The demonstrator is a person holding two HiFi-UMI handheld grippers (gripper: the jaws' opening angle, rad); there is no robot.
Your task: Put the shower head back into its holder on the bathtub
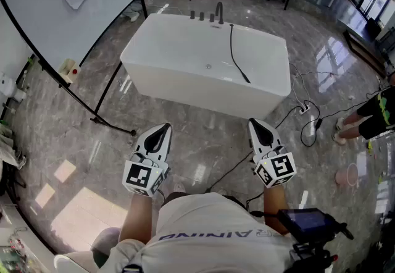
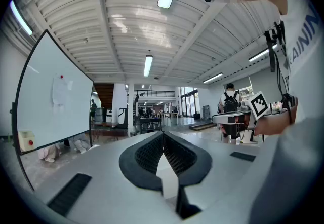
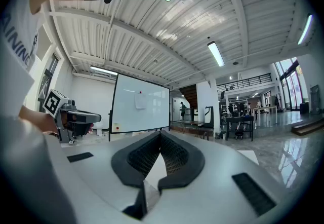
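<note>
A white bathtub (image 1: 185,74) stands ahead of me in the head view. Black faucet fittings (image 1: 213,15) line its far rim. From there the black shower head and hose (image 1: 237,62) lie across the tub's right side, the end resting near the front rim. My left gripper (image 1: 163,131) and right gripper (image 1: 259,126) are held close to my body, well short of the tub, both pointing at it. Both are shut with nothing between the pads. The left gripper (image 2: 163,134) and right gripper (image 3: 160,134) views look level across the hall and show no tub.
A whiteboard (image 1: 68,0) on a black stand is left of the tub, its foot (image 1: 111,122) reaching toward me. Cables and a power strip (image 1: 304,108) lie on the floor to the right. A person (image 1: 370,116) stands at the right edge near a pink cup (image 1: 345,174).
</note>
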